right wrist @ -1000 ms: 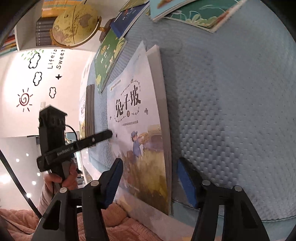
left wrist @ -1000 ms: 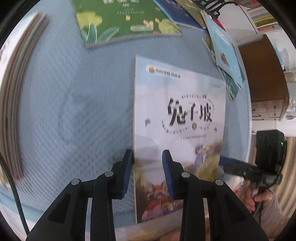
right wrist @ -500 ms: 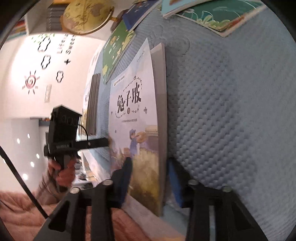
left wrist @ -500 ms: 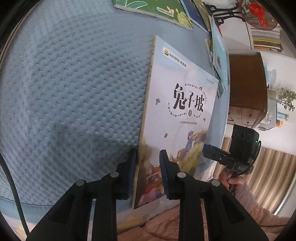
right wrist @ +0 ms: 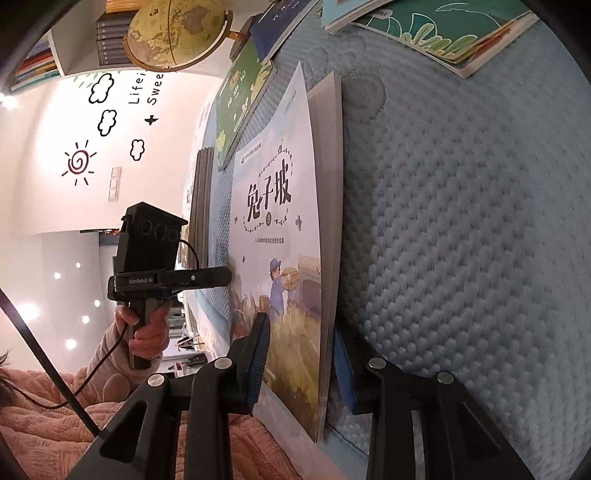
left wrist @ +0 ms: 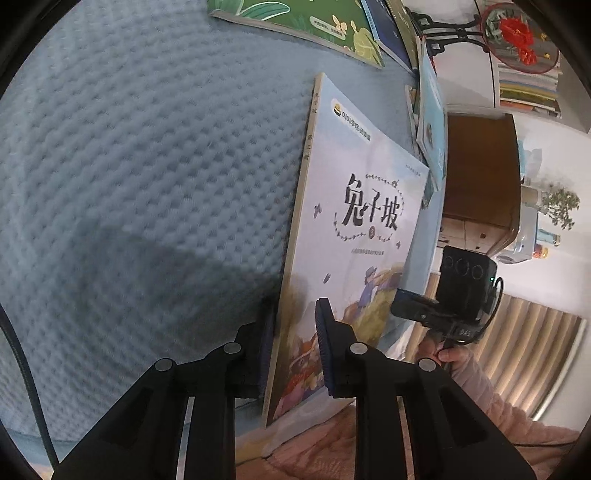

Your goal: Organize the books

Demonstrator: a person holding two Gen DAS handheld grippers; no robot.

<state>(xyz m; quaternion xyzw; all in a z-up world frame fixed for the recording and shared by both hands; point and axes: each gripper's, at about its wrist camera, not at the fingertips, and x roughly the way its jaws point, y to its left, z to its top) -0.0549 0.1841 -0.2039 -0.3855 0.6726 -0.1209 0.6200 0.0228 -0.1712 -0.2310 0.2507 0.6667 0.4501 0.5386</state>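
Observation:
A thin picture book (left wrist: 369, 206) (right wrist: 273, 229), pale cover with black Chinese title, lies partly raised off the blue quilted mattress (left wrist: 147, 166). My left gripper (left wrist: 293, 306) is shut on its near spine corner, one pad on the cover, the other hidden beneath. My right gripper (right wrist: 301, 325) straddles the near page-edge corner, its jaws closing with one pad on the cover and one behind the book. Each gripper shows in the other's view, the right gripper (left wrist: 400, 299) at the book's right edge, the left gripper (right wrist: 221, 277) at its left edge.
Other books lie at the mattress's far side: a green one (left wrist: 314, 22) (right wrist: 240, 103), a teal one (right wrist: 443, 29), a leaning pile (left wrist: 430, 110). A dark stack (right wrist: 201, 206) sits left. A wooden cabinet (left wrist: 476, 166), a globe (right wrist: 177, 33), a pink blanket (right wrist: 55, 424).
Both pairs of jaws have narrowed onto the book's near corners, the right far more. The book has tipped up off the mattress, and both grippers have pushed in and tilted downward.

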